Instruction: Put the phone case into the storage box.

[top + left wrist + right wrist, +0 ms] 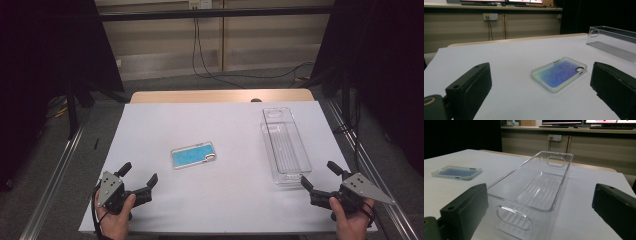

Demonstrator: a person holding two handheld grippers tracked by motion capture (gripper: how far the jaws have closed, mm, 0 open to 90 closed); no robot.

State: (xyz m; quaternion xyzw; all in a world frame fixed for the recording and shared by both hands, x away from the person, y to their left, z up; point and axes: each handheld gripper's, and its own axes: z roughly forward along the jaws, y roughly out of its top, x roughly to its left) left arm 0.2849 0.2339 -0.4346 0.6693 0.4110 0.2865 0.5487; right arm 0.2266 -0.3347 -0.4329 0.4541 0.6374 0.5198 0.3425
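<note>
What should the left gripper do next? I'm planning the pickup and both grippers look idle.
Probably ease the left gripper forward toward the phone case. Its jaws stand open with nothing between them, and the case lies flat on the white table just ahead of it, apart from the clear bin. The right gripper is also open, facing the bin's near end.

We're looking at a wooden table [220, 95] under a white sheet [220, 135], set on grey carpet [165, 82]. Behind it we see a beige panelled wall [165, 45] with a socket [200, 4] and black cables [200, 60] trailing down to the floor. Black curtains [45, 60] hang at both sides. Metal rails [55, 170] flank the table. On a shelf at the wall we see monitors [586, 122].
</note>
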